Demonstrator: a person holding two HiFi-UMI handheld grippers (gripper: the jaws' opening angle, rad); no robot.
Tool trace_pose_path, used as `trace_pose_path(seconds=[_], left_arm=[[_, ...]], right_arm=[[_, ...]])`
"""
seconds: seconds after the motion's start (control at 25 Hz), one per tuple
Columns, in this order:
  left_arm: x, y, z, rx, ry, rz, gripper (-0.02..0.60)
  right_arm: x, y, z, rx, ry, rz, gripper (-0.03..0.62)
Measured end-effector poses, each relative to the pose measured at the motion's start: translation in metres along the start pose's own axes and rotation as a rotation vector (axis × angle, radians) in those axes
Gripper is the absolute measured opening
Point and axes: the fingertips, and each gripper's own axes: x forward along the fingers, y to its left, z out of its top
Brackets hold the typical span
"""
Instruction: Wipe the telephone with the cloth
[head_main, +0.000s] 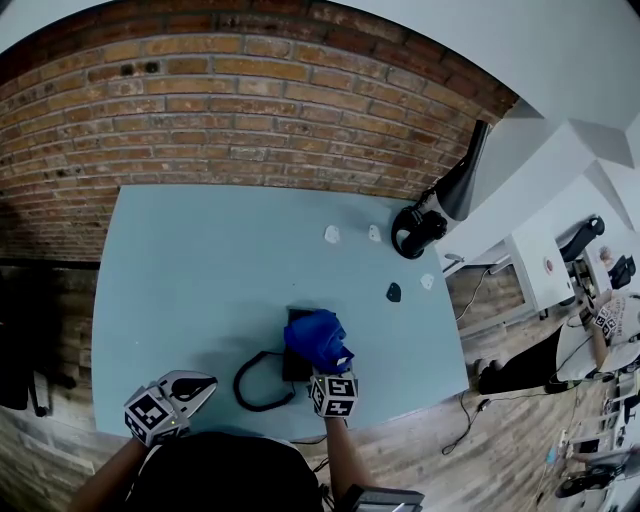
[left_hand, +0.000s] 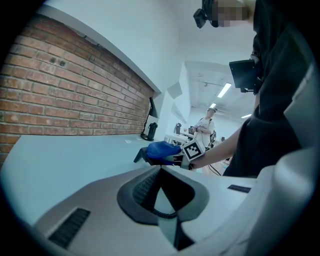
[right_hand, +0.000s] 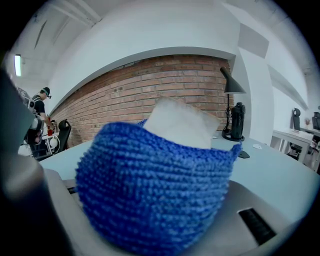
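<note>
Right gripper (head_main: 330, 375): jaws clamped on the cloth (head_main: 318, 340), whose blue pile fills the space between them in the right gripper view. The marker cube points back at the person.
Cloth: blue and nubbly, bunched into a mound with a white tag (right_hand: 177, 122) sticking up from its top. It lies on the phone (head_main: 295, 317) and covers most of it.
Phone: black, near the front edge of the table (head_main: 200, 260), a little right of centre. Only its far edge shows past the cloth in the head view; from the left gripper view a dark corner pokes out on the cloth's left side.
Cord (head_main: 250, 385): black, looping out from the phone to the left across the table.
Left gripper (head_main: 200, 383): jaws brought together at the tips with nothing between them. It sits at the table's front left corner, well apart from the phone, pointing towards it.
Table: pale blue, pushed up against the brick wall (head_main: 250, 110).
Lamp (head_main: 455, 190): black, standing at the far right corner.
Small bits: two white scraps (head_main: 332, 234) near the far edge and a small dark piece (head_main: 393, 292) to the right of the phone; I cannot tell what they are.
</note>
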Motion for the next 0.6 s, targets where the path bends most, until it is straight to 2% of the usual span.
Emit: trace_pose_path(seconds=[0.6], left_arm=[[0.002,-0.002,-0.005,-0.009,0.002,-0.002,0.021]], right_arm=[[-0.019,0.008,-0.022,0.007,0.024,-0.005,0.13]])
